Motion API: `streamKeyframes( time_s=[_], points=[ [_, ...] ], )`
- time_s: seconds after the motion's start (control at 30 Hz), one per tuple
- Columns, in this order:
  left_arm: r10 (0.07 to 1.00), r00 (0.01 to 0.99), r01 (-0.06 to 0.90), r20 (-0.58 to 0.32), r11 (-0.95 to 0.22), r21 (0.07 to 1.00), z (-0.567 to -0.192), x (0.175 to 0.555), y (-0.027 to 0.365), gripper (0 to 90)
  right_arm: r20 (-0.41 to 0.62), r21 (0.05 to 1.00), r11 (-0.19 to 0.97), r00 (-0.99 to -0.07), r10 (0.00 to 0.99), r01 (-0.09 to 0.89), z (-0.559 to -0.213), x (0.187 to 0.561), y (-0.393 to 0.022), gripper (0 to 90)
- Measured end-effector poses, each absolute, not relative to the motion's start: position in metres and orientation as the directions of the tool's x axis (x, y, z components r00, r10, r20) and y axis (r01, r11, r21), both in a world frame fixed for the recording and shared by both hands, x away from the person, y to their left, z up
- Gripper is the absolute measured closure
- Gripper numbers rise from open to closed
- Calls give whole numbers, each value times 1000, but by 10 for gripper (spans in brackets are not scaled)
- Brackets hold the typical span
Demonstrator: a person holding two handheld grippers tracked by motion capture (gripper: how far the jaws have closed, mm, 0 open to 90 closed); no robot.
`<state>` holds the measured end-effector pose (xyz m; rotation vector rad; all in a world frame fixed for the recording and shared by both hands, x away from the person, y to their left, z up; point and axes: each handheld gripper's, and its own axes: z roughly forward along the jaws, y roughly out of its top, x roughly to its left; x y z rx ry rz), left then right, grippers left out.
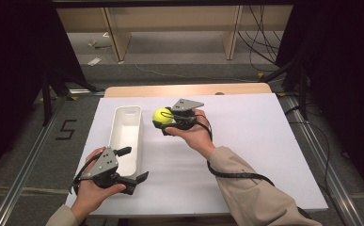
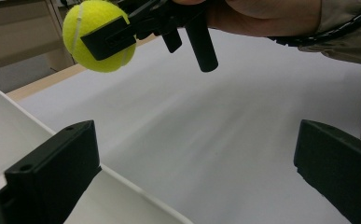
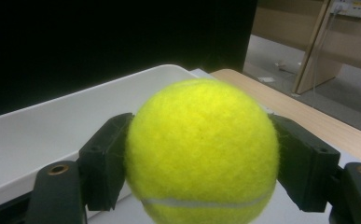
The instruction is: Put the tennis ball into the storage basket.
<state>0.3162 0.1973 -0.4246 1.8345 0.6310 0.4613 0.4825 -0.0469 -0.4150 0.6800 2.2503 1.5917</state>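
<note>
A yellow tennis ball (image 1: 161,116) is held above the white table sheet, just right of the far end of a long white bin (image 1: 126,139). My right gripper (image 1: 163,118) is shut on the ball; both black jaws press its sides in the right gripper view, where the ball (image 3: 201,151) hides the gap between them. From the left gripper view the ball (image 2: 98,36) hangs at upper left in the other gripper. My left gripper (image 1: 132,164) stands open at the bin's near end, one jaw over the bin (image 2: 122,200), nothing between its jaws.
A white sheet (image 1: 245,141) covers the wooden table (image 1: 189,89), with wide free room right of the bin. Beyond the far edge are floor cables, desk legs and tripod legs. Metal rails run along both sides of the table.
</note>
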Motion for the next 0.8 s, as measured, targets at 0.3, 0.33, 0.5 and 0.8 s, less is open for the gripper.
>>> streamKeyframes(
  time_s=[0.3, 0.33, 0.5, 0.8],
  points=[
    [622, 783, 201, 11, -269, 942, -425, 316, 197, 0, 25, 940, 275, -847, 532, 201, -414, 483, -44, 273],
    [622, 783, 201, 11, -270, 942, -425, 316, 197, 0, 24, 941, 275, -846, 532, 199, -414, 483, -43, 273],
    [622, 783, 204, 6, -266, 942, -425, 316, 197, 0, 24, 941, 274, -849, 528, 197, -414, 483, -41, 273],
    [622, 783, 204, 6, -267, 942, -425, 316, 197, 0, 26, 941, 274, -851, 524, 198, -414, 482, -38, 272]
  ],
)
